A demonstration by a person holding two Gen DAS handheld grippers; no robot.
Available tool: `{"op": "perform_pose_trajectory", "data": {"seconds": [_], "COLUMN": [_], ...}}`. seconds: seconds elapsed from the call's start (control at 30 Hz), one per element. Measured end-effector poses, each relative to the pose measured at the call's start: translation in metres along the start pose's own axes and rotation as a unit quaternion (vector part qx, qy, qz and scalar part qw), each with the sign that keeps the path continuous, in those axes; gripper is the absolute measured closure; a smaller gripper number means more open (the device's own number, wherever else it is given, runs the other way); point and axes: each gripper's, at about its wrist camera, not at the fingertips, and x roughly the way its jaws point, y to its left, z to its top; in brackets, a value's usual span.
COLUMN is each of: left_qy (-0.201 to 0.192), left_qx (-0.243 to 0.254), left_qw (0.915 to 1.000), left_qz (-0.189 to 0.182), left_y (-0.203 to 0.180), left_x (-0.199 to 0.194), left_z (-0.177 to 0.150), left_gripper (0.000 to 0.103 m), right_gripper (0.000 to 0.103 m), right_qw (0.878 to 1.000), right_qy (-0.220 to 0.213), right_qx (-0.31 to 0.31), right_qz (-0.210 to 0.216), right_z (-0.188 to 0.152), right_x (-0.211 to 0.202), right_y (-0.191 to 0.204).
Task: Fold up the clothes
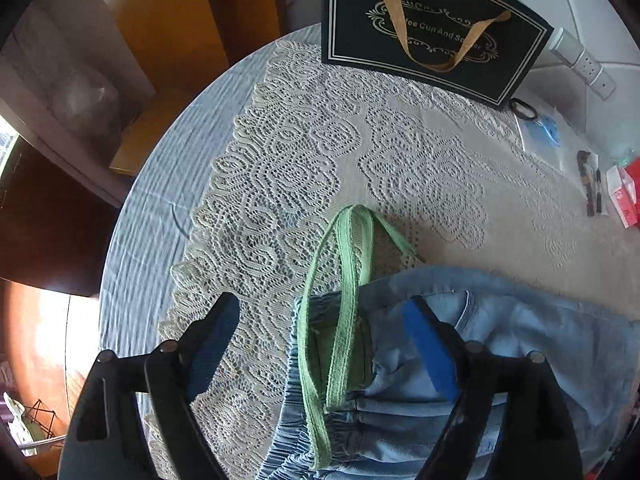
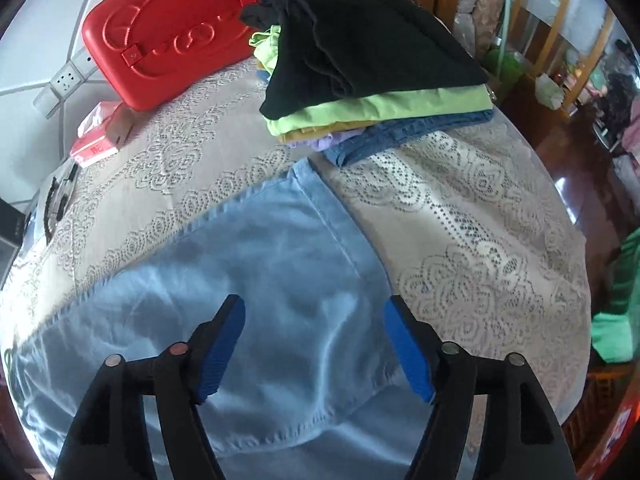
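Light blue denim trousers lie on the lace-covered table, their elastic waistband and a green drawstring loop under my left gripper. That gripper is open above the waistband, its pads clear of the cloth. In the right wrist view a folded leg of the same trousers is spread flat, hem toward the far side. My right gripper hovers open over it with nothing between its fingers.
A stack of folded clothes, black on top, sits at the far edge. A red plastic case and red box lie far left. A dark gift bag, power strip and small items edge the table.
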Motion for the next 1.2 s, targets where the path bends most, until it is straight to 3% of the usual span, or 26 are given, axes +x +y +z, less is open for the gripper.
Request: {"op": "perform_pose_trajectory", "data": {"seconds": [0.13,0.37,0.4,0.47,0.53,0.6,0.63,0.73,0.8,0.87,0.9,1.03,1.2], "left_qy": [0.03,0.1,0.096,0.09,0.079,0.065,0.064,0.07,0.073,0.078,0.073,0.044,-0.008], "left_qx": [-0.003,0.039,0.035,0.02,0.008,-0.003,-0.009,-0.009,-0.004,-0.01,-0.02,-0.037,-0.046], "left_qw": [0.9995,0.9943,0.9948,0.9958,0.9969,0.9977,0.9976,0.9971,0.9968,0.9966,0.997,0.9984,0.9983], "left_qz": [-0.004,0.002,0.006,0.002,0.006,0.018,0.027,0.03,0.031,0.026,0.017,-0.004,-0.035], "left_y": [-0.004,-0.032,-0.033,-0.031,-0.03,-0.03,-0.029,-0.032,-0.033,-0.032,-0.029,-0.024,-0.023], "left_x": [0.026,0.083,0.086,0.086,0.083,0.079,0.078,0.079,0.079,0.076,0.071,0.044,0.004], "left_z": [0.001,-0.021,-0.023,-0.022,-0.021,-0.017,-0.014,-0.01,-0.009,-0.006,-0.001,0.016,0.033], "left_gripper": [0.018,0.018,0.013,0.013,0.021,0.046,0.052,0.054,0.055,0.056,0.056,0.056,0.056], "right_gripper": [0.029,0.024,0.021,0.021,0.02,0.02,0.02,0.021,0.033,0.067,0.091,0.097,0.097], "right_qw": [1.0,0.999,0.999,0.999,0.998,0.998,0.998,0.998,0.998,0.998,0.998,0.996,0.996], "right_qy": [0.015,0.029,0.028,0.029,0.03,0.025,0.023,0.029,0.025,0.022,0.021,0.003,-0.071], "right_qx": [-0.015,-0.028,-0.031,-0.037,-0.041,-0.042,-0.037,-0.019,-0.017,-0.024,-0.038,-0.066,-0.051], "right_qz": [-0.009,-0.016,-0.021,-0.023,-0.02,-0.028,-0.037,-0.049,-0.046,-0.046,-0.052,-0.061,-0.016], "right_z": [0.02,0.047,0.05,0.057,0.064,0.071,0.075,0.084,0.086,0.087,0.087,0.084,0.103], "right_x": [0.024,0.06,0.066,0.076,0.087,0.096,0.102,0.116,0.116,0.115,0.113,0.098,0.038], "right_y": [0.01,0.025,0.028,0.035,0.042,0.049,0.051,0.053,0.056,0.061,0.067,0.081,0.079]}}
